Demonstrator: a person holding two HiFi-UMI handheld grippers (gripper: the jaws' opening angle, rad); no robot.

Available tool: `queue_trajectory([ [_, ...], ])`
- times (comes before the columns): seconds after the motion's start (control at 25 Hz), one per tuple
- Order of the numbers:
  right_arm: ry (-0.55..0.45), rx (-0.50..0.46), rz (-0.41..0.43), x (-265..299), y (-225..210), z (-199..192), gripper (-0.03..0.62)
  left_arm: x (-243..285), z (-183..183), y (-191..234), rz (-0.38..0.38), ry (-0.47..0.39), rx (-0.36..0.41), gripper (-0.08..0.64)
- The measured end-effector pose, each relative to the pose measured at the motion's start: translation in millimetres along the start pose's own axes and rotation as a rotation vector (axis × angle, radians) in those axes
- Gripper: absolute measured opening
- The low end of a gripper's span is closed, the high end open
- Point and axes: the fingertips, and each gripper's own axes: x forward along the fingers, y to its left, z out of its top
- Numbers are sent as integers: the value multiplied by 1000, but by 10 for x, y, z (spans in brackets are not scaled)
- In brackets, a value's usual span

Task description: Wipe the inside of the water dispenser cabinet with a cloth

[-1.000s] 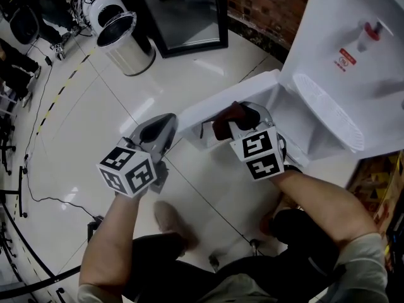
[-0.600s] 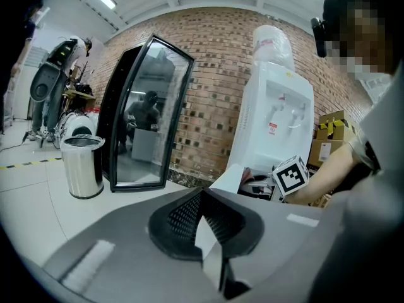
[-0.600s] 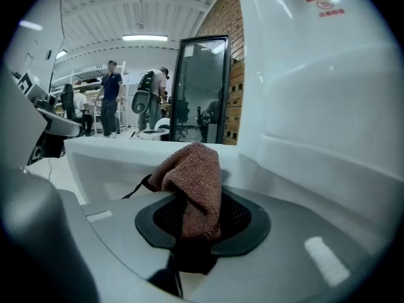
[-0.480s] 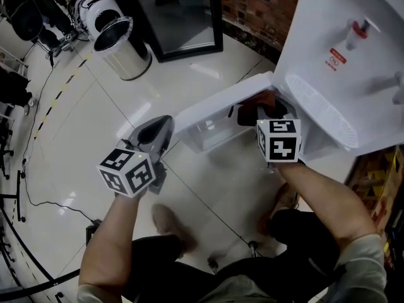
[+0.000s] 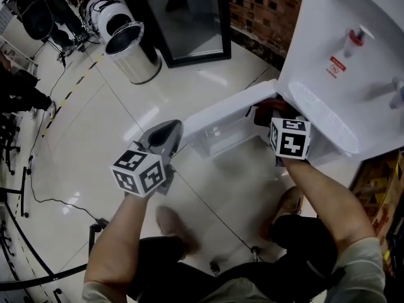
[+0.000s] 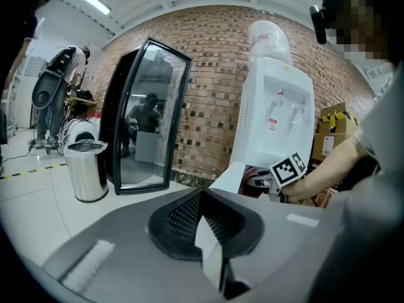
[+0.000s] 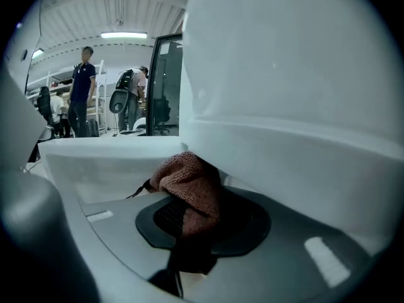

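Note:
A white water dispenser (image 5: 353,55) stands at the upper right, its low cabinet door (image 5: 221,113) swung open toward the left. My right gripper (image 5: 275,118) reaches into the cabinet opening, shut on a reddish-brown cloth (image 5: 264,115). In the right gripper view the cloth (image 7: 189,185) bunches between the jaws, with the open door (image 7: 107,163) at left and the dispenser's white body (image 7: 290,74) close on the right. My left gripper (image 5: 163,136) hangs over the floor beside the door's end, shut and empty (image 6: 203,194). The cabinet's inside is mostly hidden.
A steel waste bin (image 5: 131,50) and a black-framed glass panel (image 5: 189,17) stand at the back, against a brick wall (image 5: 268,2). Cardboard boxes (image 5: 379,182) sit right of the dispenser. Cables (image 5: 38,188) run over the tiled floor at left. People stand far off.
My right gripper has carried the cloth to the right, from the door's middle into the cabinet opening under the drip tray, and has rolled. The left gripper has kept still.

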Motion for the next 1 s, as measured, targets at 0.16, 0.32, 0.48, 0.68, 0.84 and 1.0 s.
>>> queue_trajectory([
  [0.16, -2, -36, 42, -99, 113, 22, 112, 15, 19, 11, -6, -2, 5, 10],
  [0.32, -51, -151, 257, -418, 806, -18, 114, 14, 22, 24, -6, 1, 9, 10],
  [0.48, -91, -287, 545, -841, 1719, -130, 115, 21, 26, 21, -1, 2, 10, 10],
  [0.68, -47, -393, 727, -979, 2424, -412, 115, 15, 15, 19, 1, 4, 17, 11],
  [0.84, -22, -445, 774, -826, 2689, -549, 115, 17, 33, 42, -3, 2, 20, 11],
  [1.0, 4, -462, 788, -623, 2792, -616, 115, 42, 56, 90, -11, -9, 4, 11],
])
